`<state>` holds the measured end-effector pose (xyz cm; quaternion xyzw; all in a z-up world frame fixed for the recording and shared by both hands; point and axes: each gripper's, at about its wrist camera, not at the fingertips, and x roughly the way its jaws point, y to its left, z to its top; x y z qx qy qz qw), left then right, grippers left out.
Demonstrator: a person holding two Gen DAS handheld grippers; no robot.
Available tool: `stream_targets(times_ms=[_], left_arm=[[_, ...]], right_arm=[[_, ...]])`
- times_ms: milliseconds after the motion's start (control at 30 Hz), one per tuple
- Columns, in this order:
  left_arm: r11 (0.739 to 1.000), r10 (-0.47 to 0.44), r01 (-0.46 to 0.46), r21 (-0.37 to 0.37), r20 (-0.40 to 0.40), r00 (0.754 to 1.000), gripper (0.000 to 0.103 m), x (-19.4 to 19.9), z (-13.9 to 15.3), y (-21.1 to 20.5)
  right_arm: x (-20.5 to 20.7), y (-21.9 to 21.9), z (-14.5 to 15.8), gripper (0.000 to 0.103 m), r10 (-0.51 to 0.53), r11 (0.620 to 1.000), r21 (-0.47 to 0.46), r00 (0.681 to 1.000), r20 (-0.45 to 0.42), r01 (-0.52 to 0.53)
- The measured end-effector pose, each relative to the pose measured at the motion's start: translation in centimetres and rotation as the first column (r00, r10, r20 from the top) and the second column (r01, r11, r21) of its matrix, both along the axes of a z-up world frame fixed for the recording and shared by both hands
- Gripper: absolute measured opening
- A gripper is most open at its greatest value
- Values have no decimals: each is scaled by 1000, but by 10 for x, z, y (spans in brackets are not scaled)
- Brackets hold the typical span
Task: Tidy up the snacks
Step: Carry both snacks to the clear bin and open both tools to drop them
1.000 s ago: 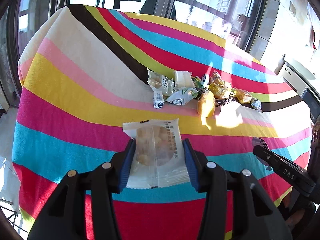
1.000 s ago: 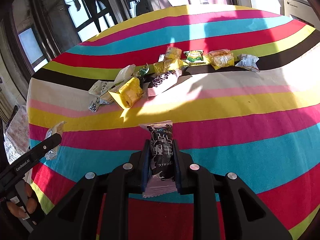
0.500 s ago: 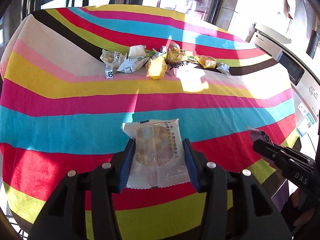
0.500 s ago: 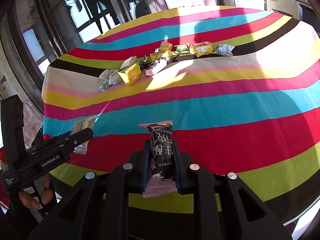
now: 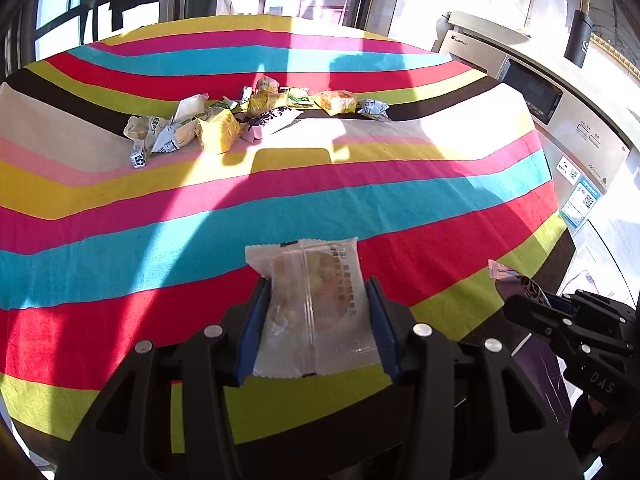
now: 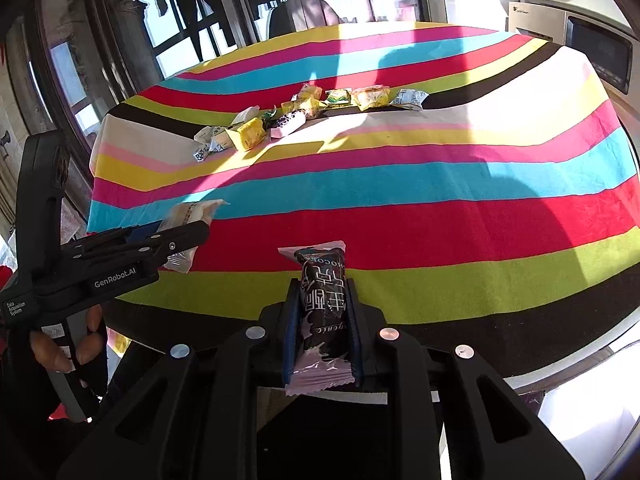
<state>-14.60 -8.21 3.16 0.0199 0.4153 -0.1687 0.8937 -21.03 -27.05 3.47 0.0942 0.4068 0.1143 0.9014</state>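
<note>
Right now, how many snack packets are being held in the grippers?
2: a clear cookie packet in the left gripper, and a dark chocolate bar in the right gripper. The rest lie piled on the table.

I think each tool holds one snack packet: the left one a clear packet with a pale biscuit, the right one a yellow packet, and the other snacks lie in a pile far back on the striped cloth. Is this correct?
Not quite. The right tool holds a dark chocolate packet, not a yellow one, as the right wrist view shows. The rest is correct: the left tool holds the clear biscuit packet, and the snack pile lies far back on the striped cloth.
</note>
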Motion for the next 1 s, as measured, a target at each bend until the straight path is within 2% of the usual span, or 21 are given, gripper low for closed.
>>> stream_targets(times_ms=[267,400,567,833,933,1000], left_arm=[[985,-169,167,46,48,984,48,-26,4,-63],[962,-270,266,60,62,961,48,-41,7,-98],[926,-376,372,68,59,925,48,-57,8,-136],[854,-519,514,84,63,852,48,-82,14,-192],[814,-581,580,41,41,813,48,-91,19,-218],[776,-630,630,1,30,776,48,-100,22,-237]], right_arm=[[-44,-38,8,21,-82,997,-7,996,20,82],[-66,-61,13,21,-147,989,-18,988,43,148],[-91,-97,17,21,-279,960,15,958,68,278],[-123,-153,11,22,-464,885,-1,883,69,465],[-139,-177,7,22,-557,824,-75,828,64,561],[-151,-197,2,22,-615,784,-76,788,40,616]])
